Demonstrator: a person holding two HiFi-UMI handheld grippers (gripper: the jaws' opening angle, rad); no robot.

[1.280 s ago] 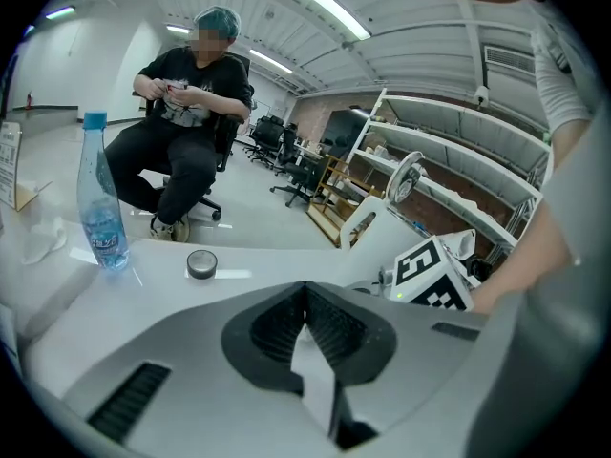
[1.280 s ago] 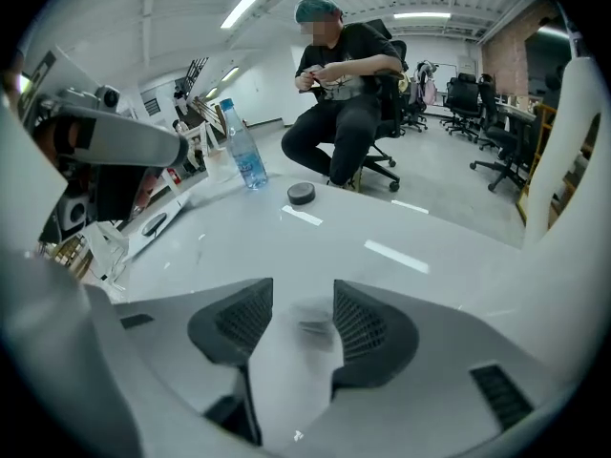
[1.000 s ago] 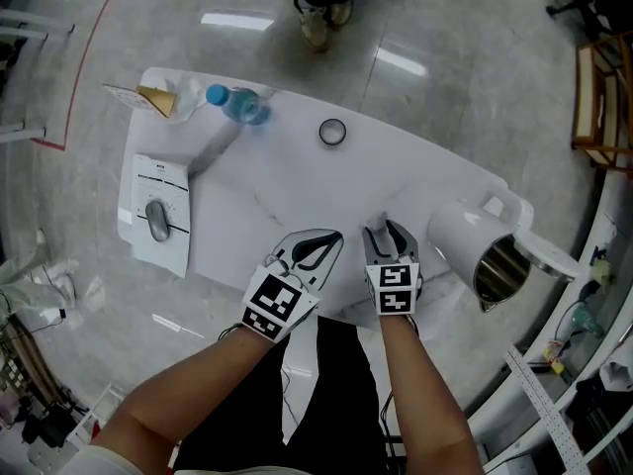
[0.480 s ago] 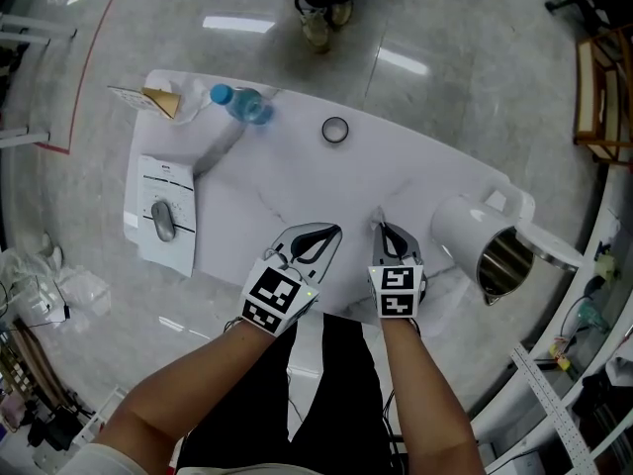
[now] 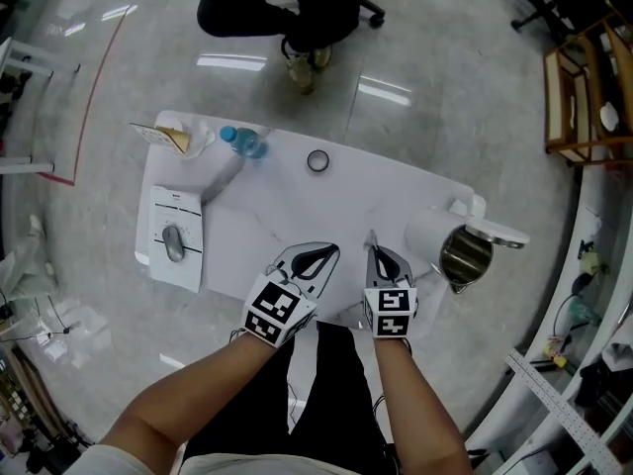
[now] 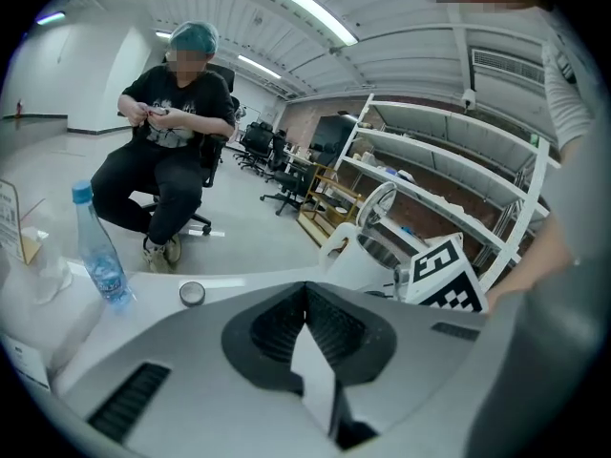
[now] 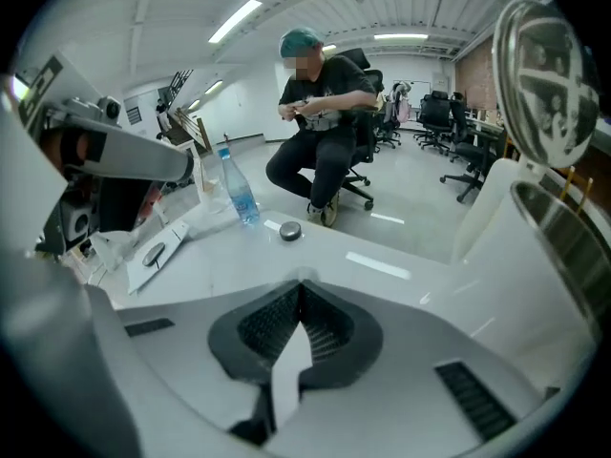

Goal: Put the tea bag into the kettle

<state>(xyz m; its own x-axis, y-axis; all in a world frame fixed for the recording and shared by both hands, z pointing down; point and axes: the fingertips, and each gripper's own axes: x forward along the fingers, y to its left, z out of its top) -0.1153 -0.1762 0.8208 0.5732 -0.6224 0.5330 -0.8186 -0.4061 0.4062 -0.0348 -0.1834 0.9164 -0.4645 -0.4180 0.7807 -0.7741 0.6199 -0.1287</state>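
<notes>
pickup step, i reckon: right gripper (image 5: 373, 249) was pinched shut on what looked like the thin white tea bag (image 5: 371, 237) at its tips; left gripper (image 5: 333, 250) sat closed, empty. next move needed a carry to its right, over the open white plastic kettle (image 5: 423, 232).

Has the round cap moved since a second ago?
No. The round cap still lies right of the water bottle by the table's far edge; only the camera shifted.

We note a white kettle (image 5: 433, 234), white table (image 5: 287, 191), blue-capped clear bottle (image 5: 243, 142), and black-and-white square markers (image 5: 272, 313) on the grey left gripper (image 5: 333, 250) and right gripper (image 5: 373, 246).
</notes>
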